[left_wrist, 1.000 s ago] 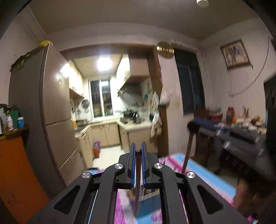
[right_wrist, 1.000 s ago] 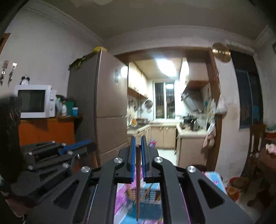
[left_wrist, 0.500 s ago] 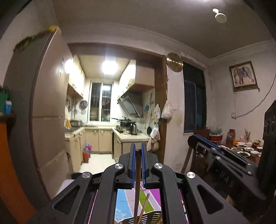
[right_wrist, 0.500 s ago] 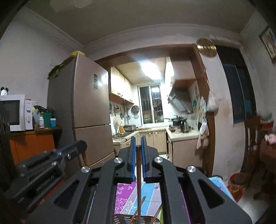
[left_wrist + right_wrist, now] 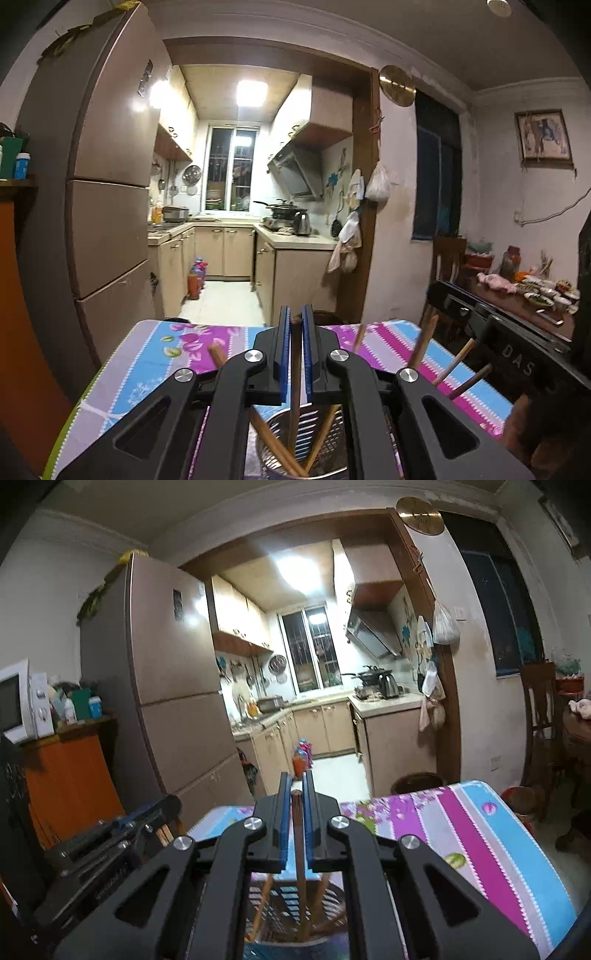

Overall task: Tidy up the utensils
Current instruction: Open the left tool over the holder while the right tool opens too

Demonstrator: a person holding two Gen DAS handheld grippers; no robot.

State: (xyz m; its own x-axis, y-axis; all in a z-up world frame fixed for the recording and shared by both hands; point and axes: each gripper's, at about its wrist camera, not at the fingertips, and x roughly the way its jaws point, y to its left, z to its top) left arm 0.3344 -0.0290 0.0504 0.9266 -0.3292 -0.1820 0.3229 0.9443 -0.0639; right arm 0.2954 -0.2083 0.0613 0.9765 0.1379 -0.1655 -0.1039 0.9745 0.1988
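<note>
My left gripper point(image 5: 295, 319) is shut on a brown wooden chopstick point(image 5: 294, 398) that hangs down into a perforated metal utensil holder point(image 5: 325, 435) just below the jaws. Several other chopsticks lean inside that holder, their ends sticking out on both sides. My right gripper point(image 5: 296, 784) is shut on a second chopstick point(image 5: 301, 882), whose lower end reaches into the same holder point(image 5: 291, 897). The right gripper's black body shows at the right edge of the left wrist view, and the left gripper's at the lower left of the right wrist view.
The holder stands on a table with a striped flowered cloth point(image 5: 170, 350). A tall fridge point(image 5: 107, 206) and an orange cabinet point(image 5: 62, 775) with a microwave point(image 5: 18, 701) stand to the left. A second table with dishes point(image 5: 532, 295) is at the right, a kitchen straight beyond.
Both grippers have come down and forward with their chopsticks. The holder has come into view under them, and both chopsticks now reach into it.
</note>
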